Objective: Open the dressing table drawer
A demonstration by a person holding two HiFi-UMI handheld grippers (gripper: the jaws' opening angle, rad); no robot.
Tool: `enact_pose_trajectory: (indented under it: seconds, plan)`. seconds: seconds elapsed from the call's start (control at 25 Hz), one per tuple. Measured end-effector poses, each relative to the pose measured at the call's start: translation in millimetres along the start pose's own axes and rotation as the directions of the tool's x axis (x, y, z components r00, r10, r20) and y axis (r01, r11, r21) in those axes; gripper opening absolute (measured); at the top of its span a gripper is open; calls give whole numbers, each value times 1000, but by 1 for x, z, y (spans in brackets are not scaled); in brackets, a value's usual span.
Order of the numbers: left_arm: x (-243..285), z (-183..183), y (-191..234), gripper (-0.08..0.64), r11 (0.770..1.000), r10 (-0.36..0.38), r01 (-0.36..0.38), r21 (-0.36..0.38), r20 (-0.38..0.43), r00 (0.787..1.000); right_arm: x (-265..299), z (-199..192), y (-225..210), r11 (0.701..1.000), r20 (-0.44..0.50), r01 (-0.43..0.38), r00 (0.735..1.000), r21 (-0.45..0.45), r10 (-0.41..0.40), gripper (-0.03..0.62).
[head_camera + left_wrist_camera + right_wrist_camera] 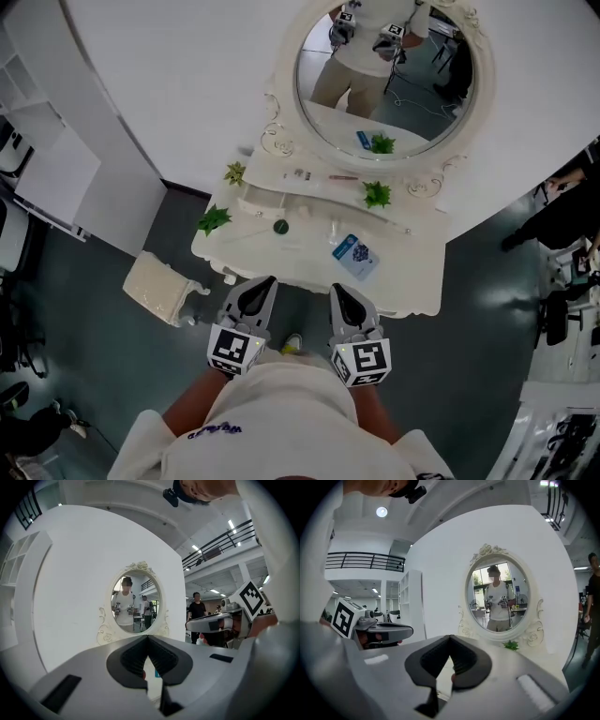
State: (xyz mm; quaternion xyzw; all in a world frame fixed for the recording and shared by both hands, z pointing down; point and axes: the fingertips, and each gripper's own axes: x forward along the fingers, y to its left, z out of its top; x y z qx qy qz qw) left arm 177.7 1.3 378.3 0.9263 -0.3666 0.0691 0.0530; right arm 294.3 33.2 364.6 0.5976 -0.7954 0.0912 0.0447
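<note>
The white dressing table (412,281) stands against the wall under its oval mirror (394,70). Its drawer front is hidden beneath the tabletop in the head view. My left gripper (264,281) and right gripper (340,290) hover side by side just short of the table's front edge, both shut with nothing between the jaws. In the left gripper view the shut jaws of the left gripper (147,637) point level toward the mirror (136,604). In the right gripper view the jaws of the right gripper (450,637) are likewise shut and aimed at the mirror (499,599).
Small green plants (214,220) (377,194), a blue-and-white packet (354,253) and a dark round item (280,226) lie on the tabletop. A cream stool (164,289) stands at the table's left. A person (562,211) stands at the right; white shelving (42,159) is at the left.
</note>
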Motion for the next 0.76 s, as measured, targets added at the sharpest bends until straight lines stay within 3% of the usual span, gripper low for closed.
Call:
enact_pose_trajectory:
  seconds: [0.2, 0.76]
  plan:
    - [-8, -7, 14, 9, 999, 36, -36, -20, -5, 999, 8, -6, 12, 999, -21, -37, 999, -11, 37, 9]
    - [15, -9, 3, 9, 1000, -16, 15, -20, -18, 1000, 6, -9, -5, 1000, -27, 4, 1000, -2, -4, 9]
